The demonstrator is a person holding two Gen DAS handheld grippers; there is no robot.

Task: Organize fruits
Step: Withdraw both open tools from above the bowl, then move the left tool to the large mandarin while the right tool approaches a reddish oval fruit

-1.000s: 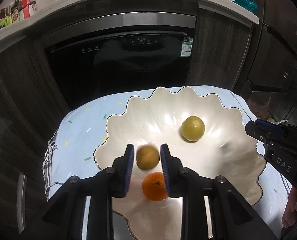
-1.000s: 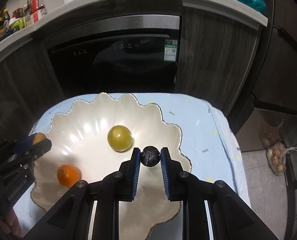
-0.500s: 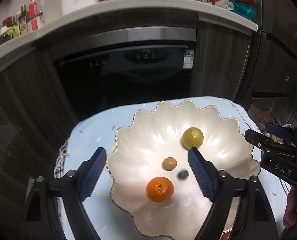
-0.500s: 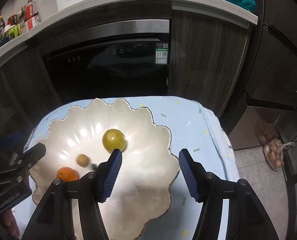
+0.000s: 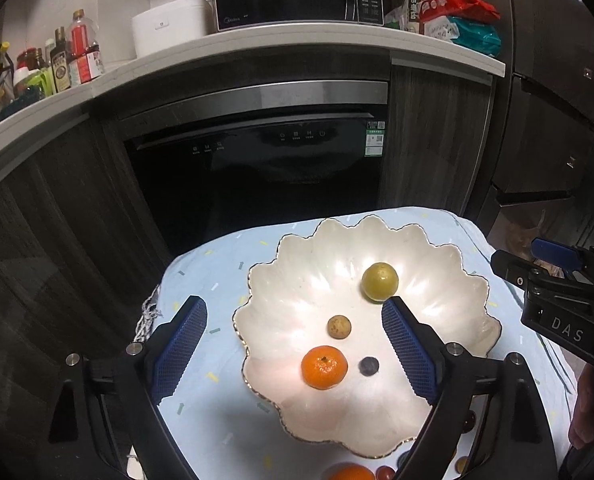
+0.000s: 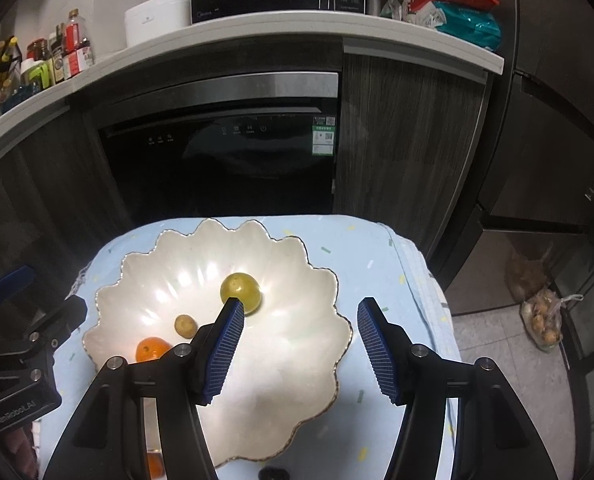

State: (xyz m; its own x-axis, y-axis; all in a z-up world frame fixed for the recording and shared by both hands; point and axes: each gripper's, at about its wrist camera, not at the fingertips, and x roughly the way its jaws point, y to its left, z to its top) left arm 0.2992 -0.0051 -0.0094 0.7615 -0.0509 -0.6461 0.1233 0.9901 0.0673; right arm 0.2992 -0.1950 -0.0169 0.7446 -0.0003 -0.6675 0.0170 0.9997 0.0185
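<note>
The fruits are collected in the scalloped dish (image 5: 469, 280) on the table (image 5: 201, 276): orange (image 5: 323, 367), yellow-green fruit (image 5: 379, 281), small brown fruit (image 5: 339, 326) and dark berry (image 5: 368, 366), all apart. More fruit lies beyond the near rim. The left claw (image 5: 295, 344) has just been opening and stands wide, holding nothing. The right claw (image 6: 297, 348) is likewise parted and empty above the dish.

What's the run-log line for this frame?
left gripper: open, empty | right gripper: open, empty | plate: orange, yellow-green fruit, brown fruit, dark berry
</note>
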